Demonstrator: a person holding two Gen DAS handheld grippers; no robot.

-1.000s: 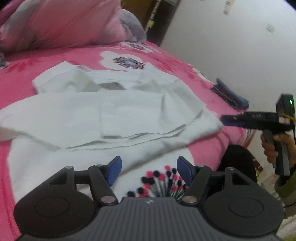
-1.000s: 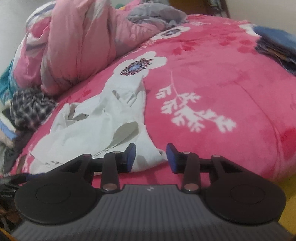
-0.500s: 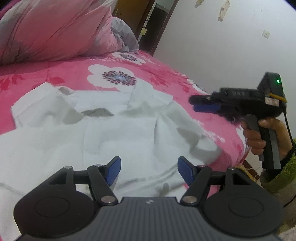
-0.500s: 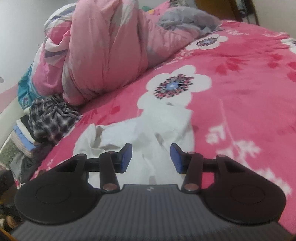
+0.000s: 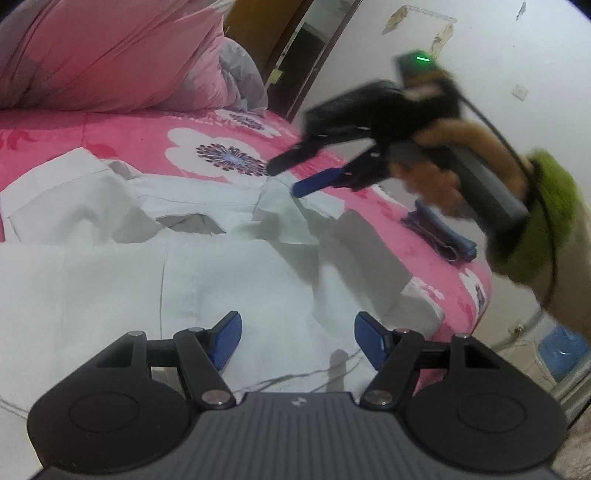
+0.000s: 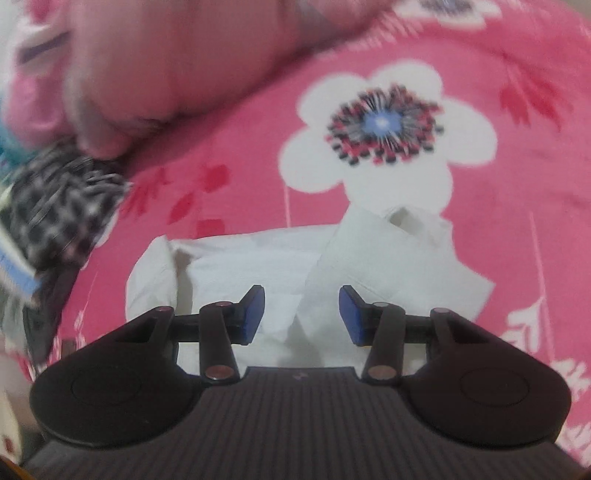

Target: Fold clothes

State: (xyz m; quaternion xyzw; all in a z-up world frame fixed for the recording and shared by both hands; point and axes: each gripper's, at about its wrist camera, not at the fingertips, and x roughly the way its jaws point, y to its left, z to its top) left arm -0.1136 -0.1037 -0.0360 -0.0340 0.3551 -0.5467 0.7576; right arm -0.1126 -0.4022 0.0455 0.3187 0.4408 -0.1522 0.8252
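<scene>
White shirt [image 5: 207, 266] lies spread and rumpled across the pink floral bedspread [image 5: 122, 136], its collar end toward the pillows and its near hem toward the bed's front edge, so the fold looks barely begun. We hold our left gripper [image 5: 297, 334] just above the near cloth with its jaws wide and nothing between them. Our right gripper [image 5: 291, 170] reaches in over the far collar area, jaws parted and empty; its own camera shows that gripper [image 6: 301, 310] hanging above a raised flap of the shirt [image 6: 369, 266]. To do this step well, we judge we should bring both grippers down on matching corners or shoulder points, pinch only one layer of cloth, and lift evenly so the panel does not twist. The loose creases could let a layer slip or bunch, so a firm bite well in from the edge seems wise. Beyond the shirt, a pink quilt [image 5: 110, 55] is heaped at the head of the bed, a checkered garment [image 6: 55, 206] sits by the left edge, and folded dark clothes [image 5: 439, 236] rest near the right edge, under a white wall [image 5: 443, 29].
</scene>
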